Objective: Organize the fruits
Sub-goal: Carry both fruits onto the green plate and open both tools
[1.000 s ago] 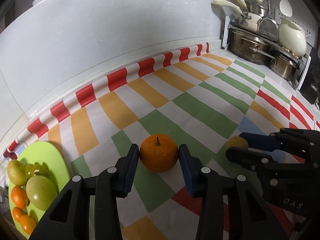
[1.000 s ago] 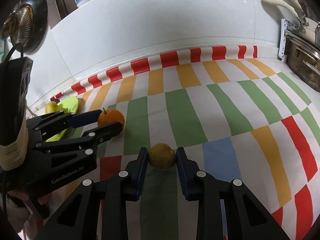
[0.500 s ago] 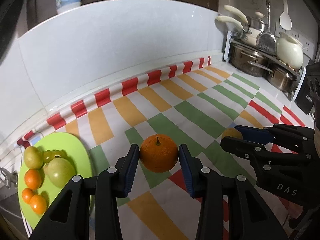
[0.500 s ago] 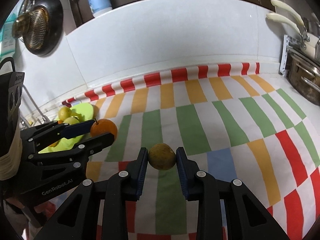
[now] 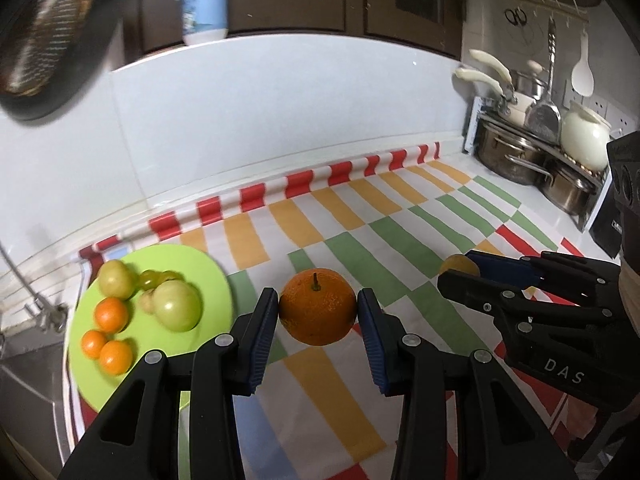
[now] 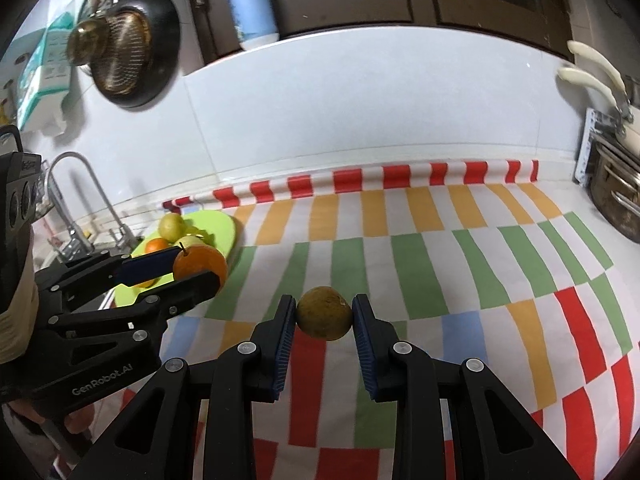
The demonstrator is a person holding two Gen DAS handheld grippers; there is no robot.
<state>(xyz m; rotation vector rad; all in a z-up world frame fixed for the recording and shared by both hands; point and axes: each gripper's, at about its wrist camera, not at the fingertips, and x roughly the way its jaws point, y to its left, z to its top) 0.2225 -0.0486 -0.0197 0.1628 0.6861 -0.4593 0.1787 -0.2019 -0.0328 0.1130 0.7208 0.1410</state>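
Orange and stemmed, the big orange [image 5: 317,307] sits clamped between the blue pads of my left gripper [image 5: 318,312], held up off the checkered surface [image 5: 360,216]. My right gripper [image 6: 324,314] has its fingers [image 6: 285,334] clenched on a dull yellow-brown fruit [image 6: 324,313], also lifted clear of the cloth. To my left lies the green plate [image 5: 200,264] carrying two greenish fruits, some grapes and three small tangerines [image 5: 108,340], near the wall, just beside the faucet [image 6: 76,184].
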